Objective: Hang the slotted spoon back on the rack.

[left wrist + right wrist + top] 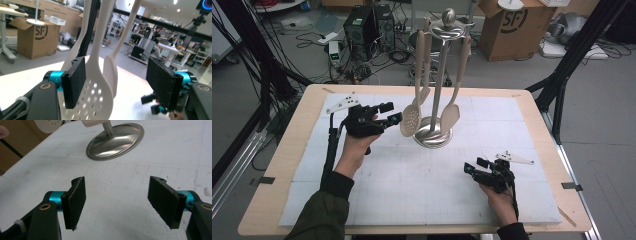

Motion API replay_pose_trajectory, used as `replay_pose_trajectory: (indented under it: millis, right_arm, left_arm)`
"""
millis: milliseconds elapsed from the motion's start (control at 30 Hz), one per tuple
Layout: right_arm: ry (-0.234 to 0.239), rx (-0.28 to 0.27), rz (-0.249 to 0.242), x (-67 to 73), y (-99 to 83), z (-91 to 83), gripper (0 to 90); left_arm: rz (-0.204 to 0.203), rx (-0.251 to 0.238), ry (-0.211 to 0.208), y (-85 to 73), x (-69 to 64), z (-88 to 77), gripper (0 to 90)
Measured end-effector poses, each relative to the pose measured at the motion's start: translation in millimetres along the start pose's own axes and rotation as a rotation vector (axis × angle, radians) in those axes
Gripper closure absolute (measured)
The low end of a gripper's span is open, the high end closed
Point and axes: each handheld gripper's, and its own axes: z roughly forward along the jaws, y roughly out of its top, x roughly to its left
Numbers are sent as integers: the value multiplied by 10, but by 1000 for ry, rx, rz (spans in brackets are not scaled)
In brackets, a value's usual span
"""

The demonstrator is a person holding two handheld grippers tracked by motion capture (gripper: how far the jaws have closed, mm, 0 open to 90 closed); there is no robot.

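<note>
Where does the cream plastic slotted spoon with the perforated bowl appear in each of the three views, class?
High view: the cream slotted spoon hangs left of the stand's round steel base, beside the left gripper.
Left gripper view: lower centre, its perforated bowl just beyond the open jaws.
Right gripper view: a perforated edge at the top left corner, probably its bowl.
Shared landmark: the hanging cream spatula.

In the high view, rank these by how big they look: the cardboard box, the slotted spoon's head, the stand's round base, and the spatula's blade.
1. Cardboard box, though it stands farther from the camera.
2. Stand's round base.
3. Slotted spoon's head and spatula's blade look about alike; I wouldn't rank them.
</note>
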Motion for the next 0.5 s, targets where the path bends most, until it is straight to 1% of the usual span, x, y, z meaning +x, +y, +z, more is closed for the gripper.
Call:
replay_pose_trajectory:
  millis: [33, 100, 200, 267, 333, 400, 433, 500]
  right_arm:
    - [-2, -2, -2, 6, -1, 0, 298]
    - [0, -8, -2, 27, 1, -9, 298]
    - [-2, -31, -14, 50, 6, -29, 297]
    - [-1, -32, -16, 68, 10, -43, 293]
    - [-1, -42, -17, 71, 10, -56, 288]
    - [-7, -51, -24, 67, 7, -69, 283]
    - [-6, -49, -16, 70, 6, -75, 279]
    - [-5, -50, -16, 65, 7, -86, 275]
  left_arm:
    - [12, 10, 2, -30, -17, -19, 324]
    - [21, 16, 4, -89, -44, -55, 324]
    - [18, 14, 10, -159, -62, -102, 322]
    - [16, 13, 14, -197, -69, -132, 312]
    - [20, 19, 27, -239, -78, -163, 300]
    - [20, 40, 30, -284, -80, -196, 288]
    - [19, 42, 37, -310, -85, -215, 286]
    - [9, 44, 41, -362, -84, -261, 283]
